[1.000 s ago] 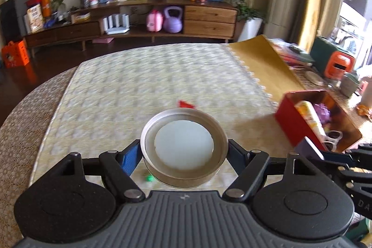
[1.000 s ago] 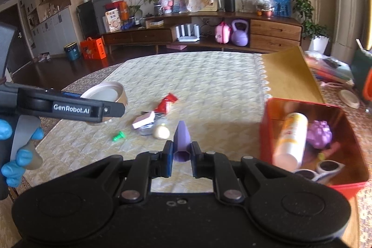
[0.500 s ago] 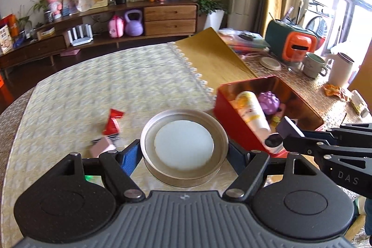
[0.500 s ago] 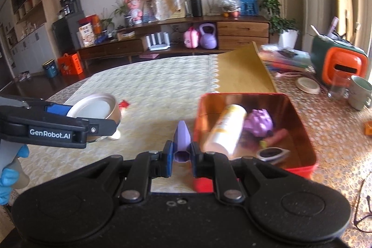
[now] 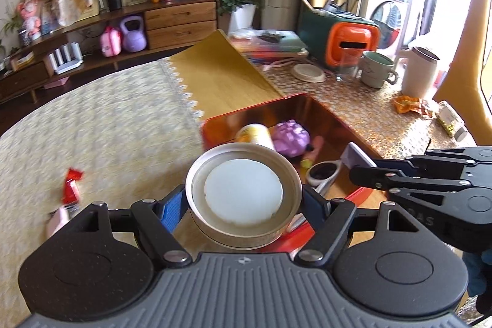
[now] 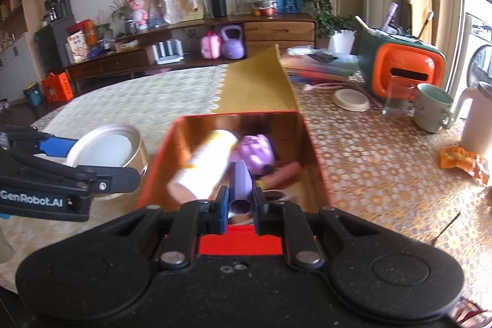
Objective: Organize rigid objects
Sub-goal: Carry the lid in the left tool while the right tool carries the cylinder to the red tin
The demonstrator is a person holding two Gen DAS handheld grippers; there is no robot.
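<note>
Round tin (image 5: 243,199) hides red box's (image 5: 255,112) near corner

The left tool (image 5: 244,202) clamps a round metal tin (image 5: 243,195) above the near edge of the red box (image 5: 233,117), beside the right tool (image 5: 369,172) gripping a purple piece (image 5: 358,154).

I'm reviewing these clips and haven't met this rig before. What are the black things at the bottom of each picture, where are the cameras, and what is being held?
No robot: a person holds a two-finger gripper in each hand, each with its own forward-looking camera. The left gripper clamps a round metal tin. The right gripper pinches a small purple piece above the red box, which holds a white bottle and a purple toy. A red wrapper lies on the tablecloth.
</note>
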